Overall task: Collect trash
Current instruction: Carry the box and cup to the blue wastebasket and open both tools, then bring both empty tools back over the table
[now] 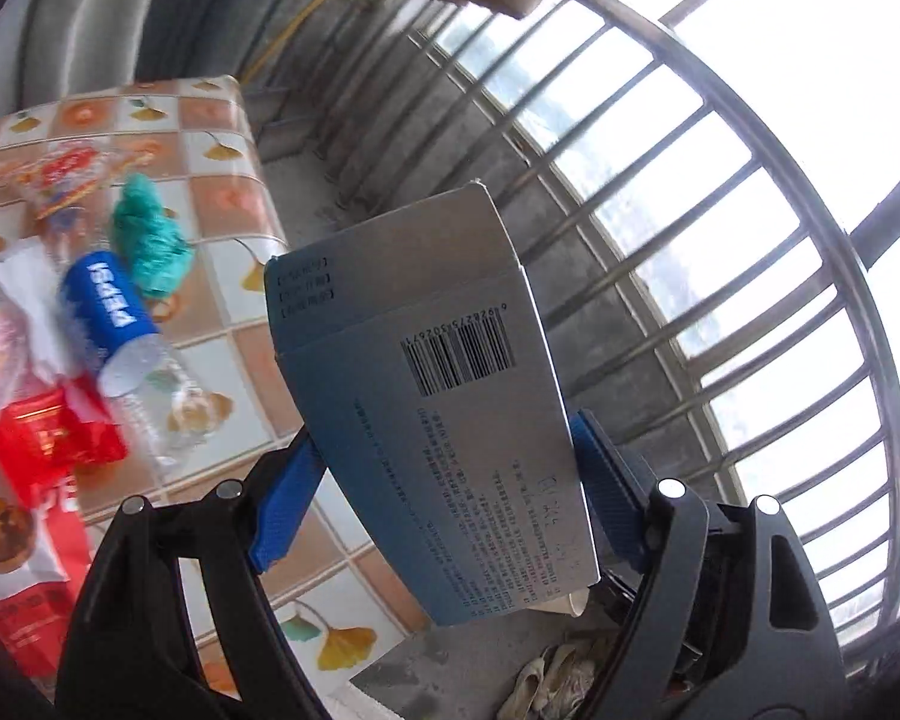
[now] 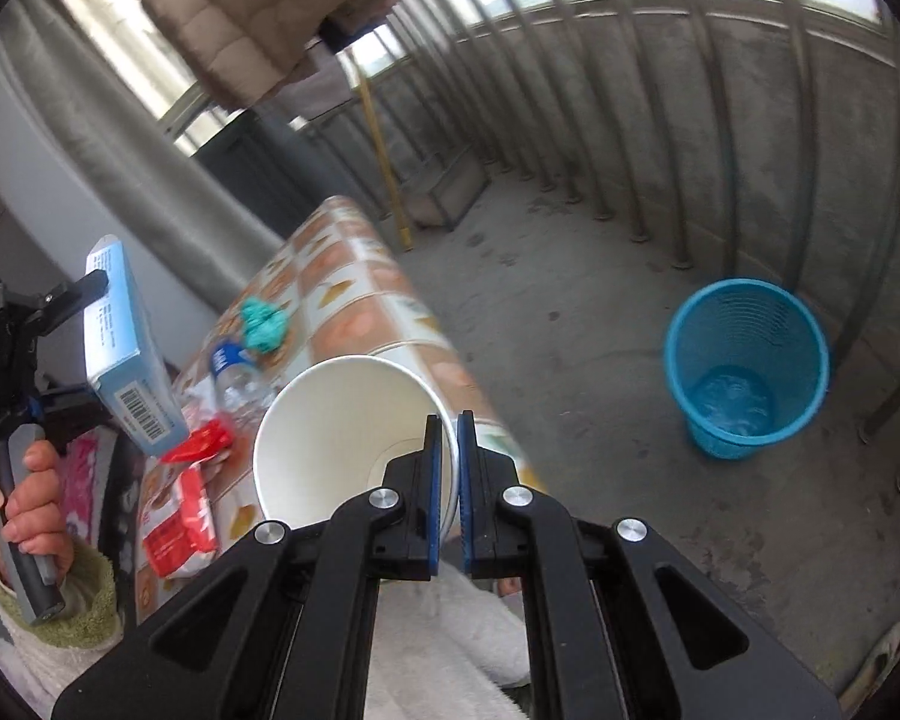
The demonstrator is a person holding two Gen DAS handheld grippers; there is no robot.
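While the left gripper [image 1: 444, 480] pinches a blue carton [image 1: 426, 396] across its flat faces, the left wrist view shows the carton lifted off the table [image 1: 234, 300], long axis running up and away from the fingers [image 1: 285, 504], barcode side facing the lens. More trash sits on the table at left: a Pepsi bottle [image 1: 126, 336], a teal crumpled wad [image 1: 147, 240], red wrappers [image 1: 54, 438], white tissue. Right wrist view: right gripper [image 2: 450, 480] has its fingers nearly pressed together, pinching the rim wall of a white paper cup [image 2: 342, 438], mouth open toward the lens, cup held above the table edge. Blue mesh bin [image 2: 747, 366] stands on the concrete floor, ahead and to the right of these fingers, well apart from the table, apparently no trash in it yet. Left gripper with carton shows at far left, on the side away from the bin. Judgement: the right hand is nearer the bin, so the cup likely goes in first with a swing right and forward; the carton has to cross farther.
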